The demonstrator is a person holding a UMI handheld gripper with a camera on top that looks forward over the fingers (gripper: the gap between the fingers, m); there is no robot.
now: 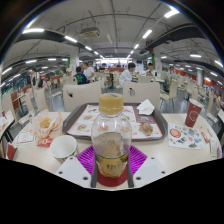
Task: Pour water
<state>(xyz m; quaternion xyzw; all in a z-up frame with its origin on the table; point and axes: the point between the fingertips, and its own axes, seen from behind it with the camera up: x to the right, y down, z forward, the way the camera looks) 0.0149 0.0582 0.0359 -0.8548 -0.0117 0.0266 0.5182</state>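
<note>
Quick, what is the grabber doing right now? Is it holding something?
Gripper: closed on the clear bottle, one pink pad pressing each side.

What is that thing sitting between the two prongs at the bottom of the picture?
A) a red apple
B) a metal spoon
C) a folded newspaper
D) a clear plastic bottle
D: a clear plastic bottle with amber liquid near its top stands upright between the gripper fingers, in front of a tray on the table.
</note>
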